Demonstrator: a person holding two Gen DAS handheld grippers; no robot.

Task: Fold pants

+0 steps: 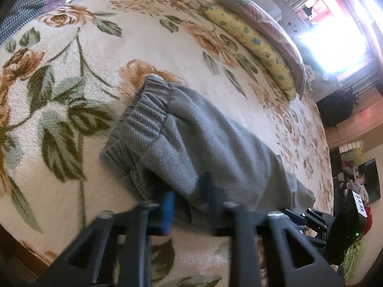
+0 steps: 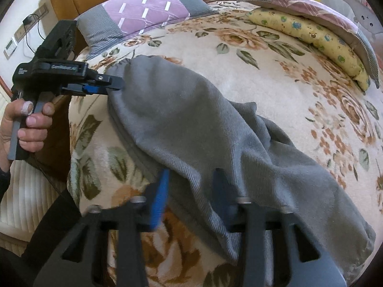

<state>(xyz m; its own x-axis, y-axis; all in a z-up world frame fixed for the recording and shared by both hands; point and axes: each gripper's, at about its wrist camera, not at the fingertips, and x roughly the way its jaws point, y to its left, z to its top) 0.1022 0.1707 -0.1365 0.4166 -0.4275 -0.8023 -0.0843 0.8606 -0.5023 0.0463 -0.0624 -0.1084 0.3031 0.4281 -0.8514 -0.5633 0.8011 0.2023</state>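
Nearest each lens, the black left gripper with blue-padded fingers is clamped on the edge of the grey knitted cotton pants, cloth bunched between its fingers. The right gripper has its blue-padded fingers set around a fold of the same pants, the fabric draped over one finger and filling the gap; it looks pinched there. In the right wrist view the left gripper bites the pants at the ribbed waistband end, held by a bare hand. The pants lie on the cream plush bedspread with tan roses and green leaves, doubled lengthwise, soft and rumpled. Their long axis runs from the ribbed elastic waistband to the leg ends near the right gripper. Beyond the pants, at the bedspread's far edge, lie a long yellow printed bolster and a quilted mauve-and-grey pillow
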